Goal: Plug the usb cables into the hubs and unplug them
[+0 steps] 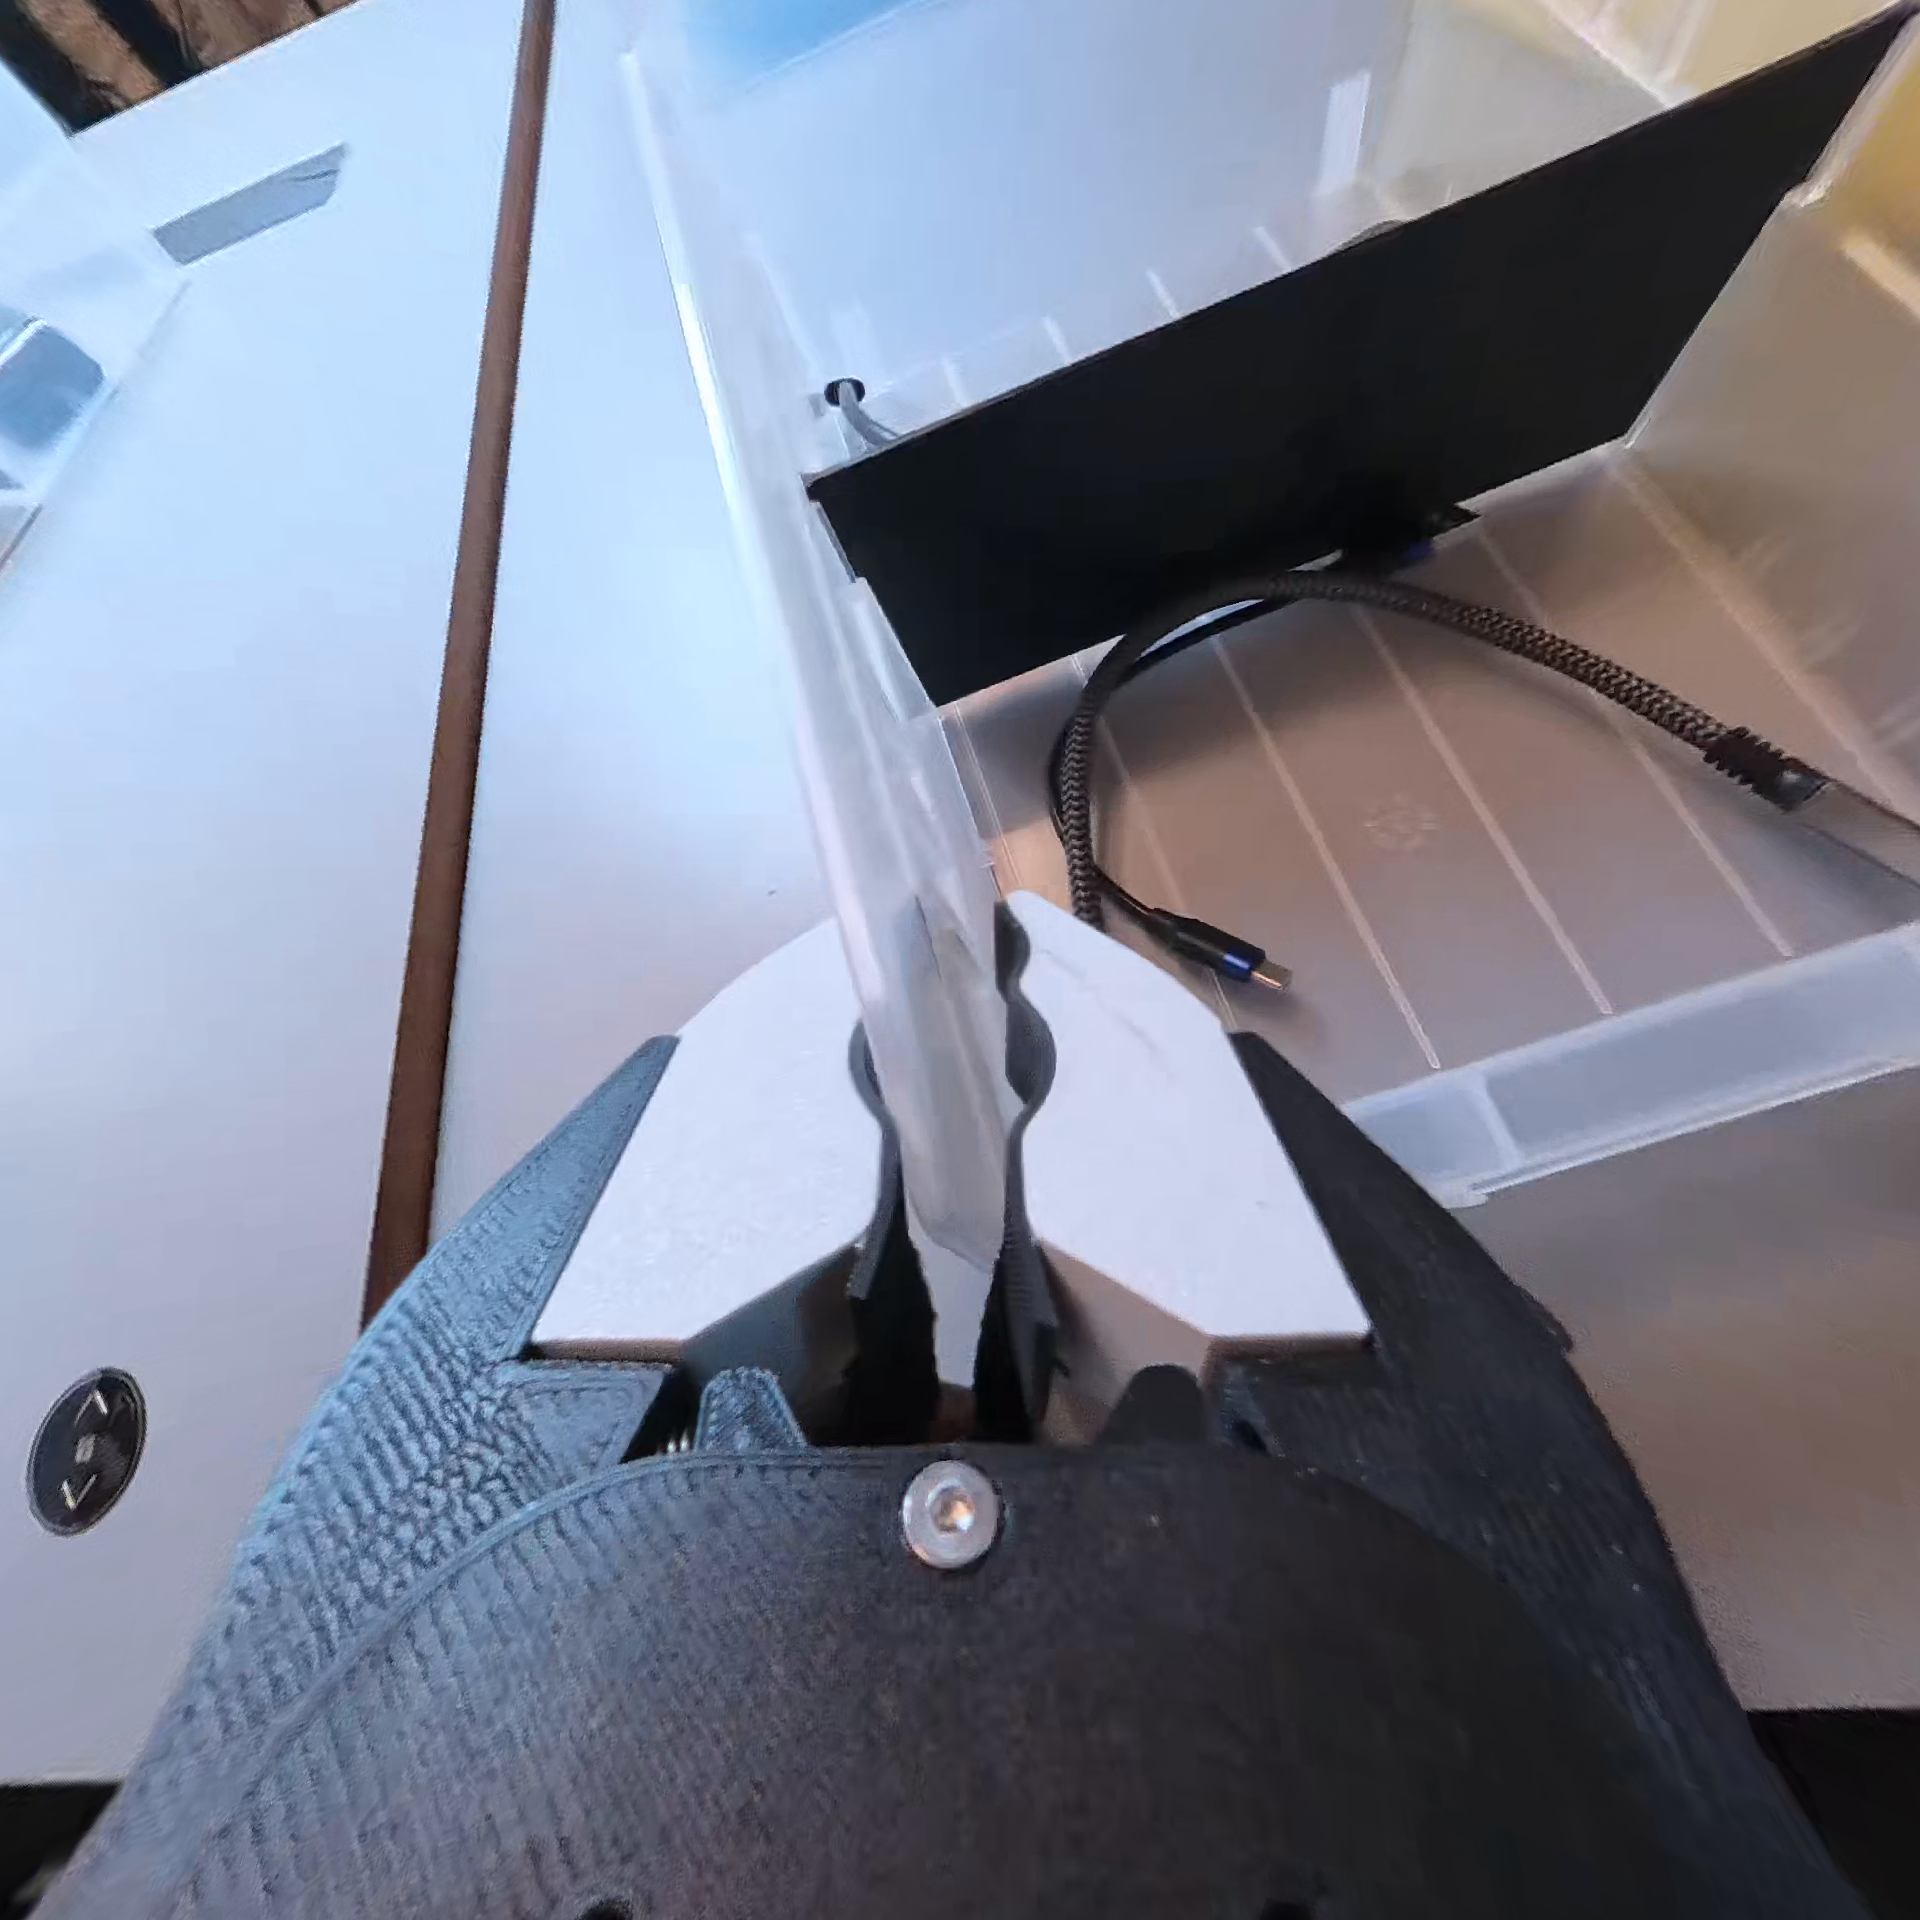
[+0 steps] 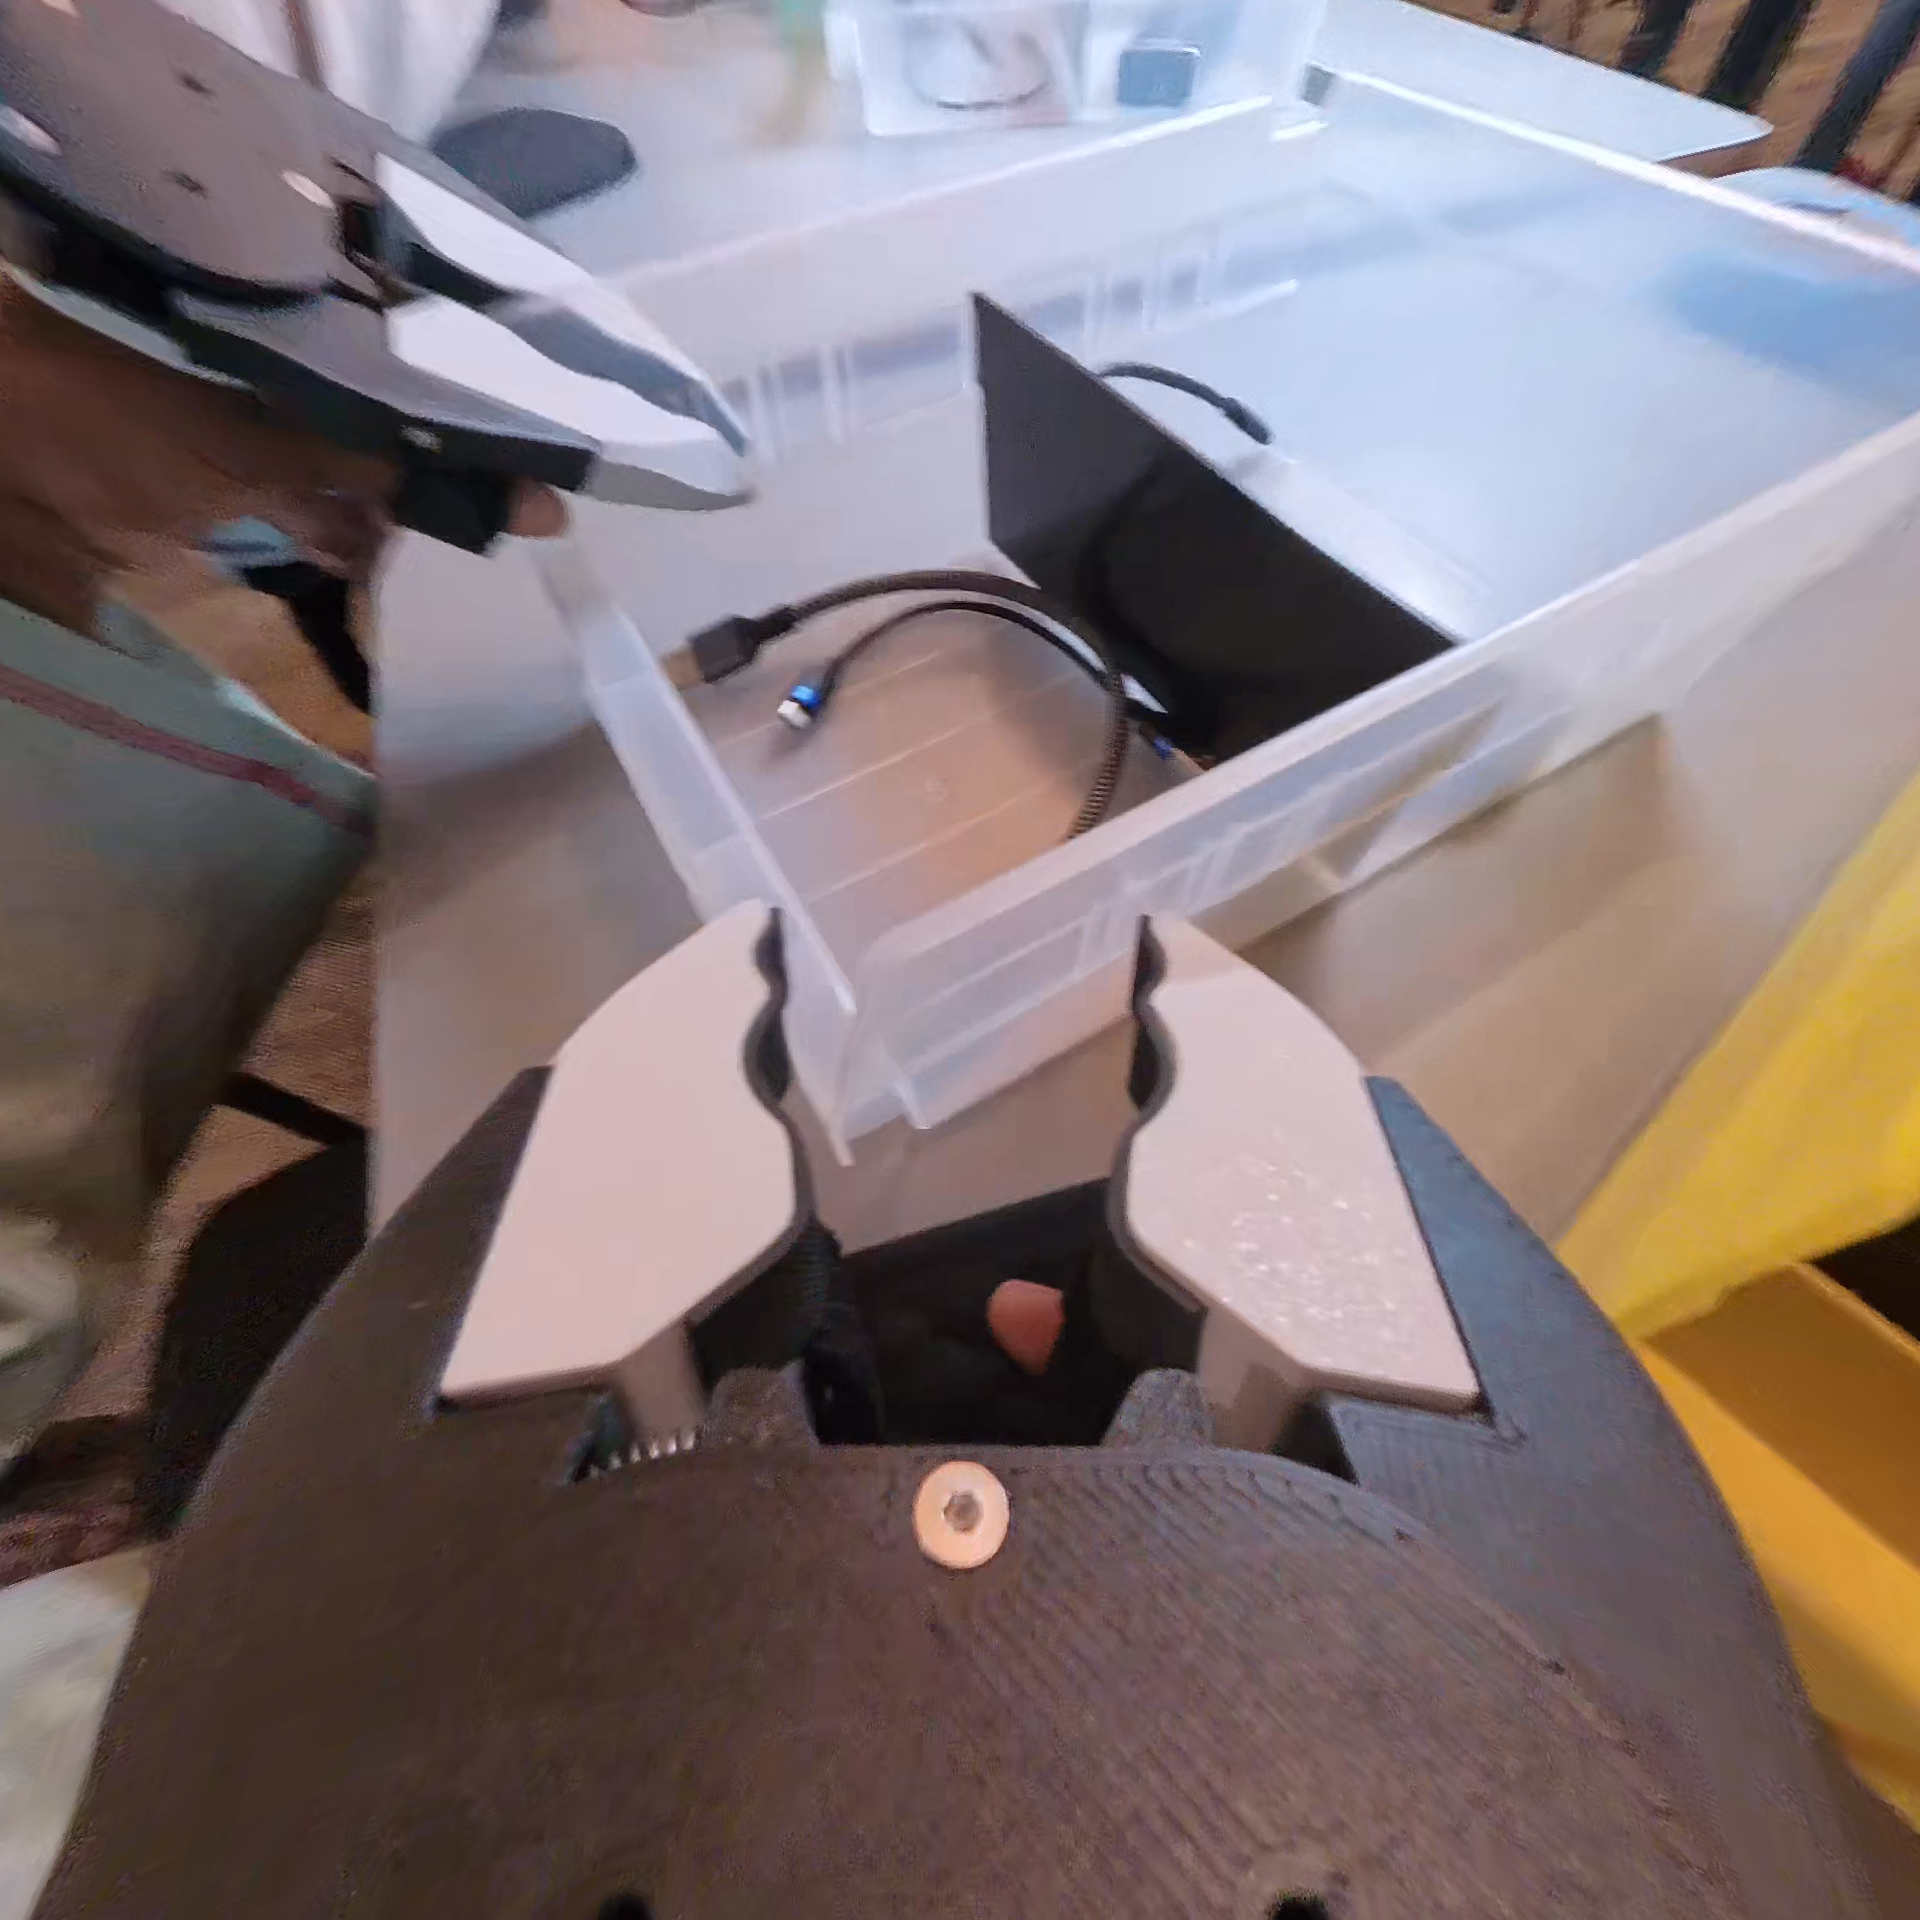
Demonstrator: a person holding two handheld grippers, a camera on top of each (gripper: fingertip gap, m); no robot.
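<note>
White tabletop (image 1: 260,727) with a brown seam, and a clear plastic bin (image 2: 1351,748) sitting on it. Left gripper (image 1: 951,1049) is pinched nearly closed on the bin's side wall; right gripper (image 2: 956,1029) hangs wide open and empty at the near corner. Inside, a braided usb cable (image 2: 1039,613) lies loose on the floor, blue-tipped plug (image 1: 1247,961) free, beside a black divider (image 1: 1299,416). No hub clearly visible. Looks like setup, nothing plugged yet; right probably needs to reach in for a plug.
</note>
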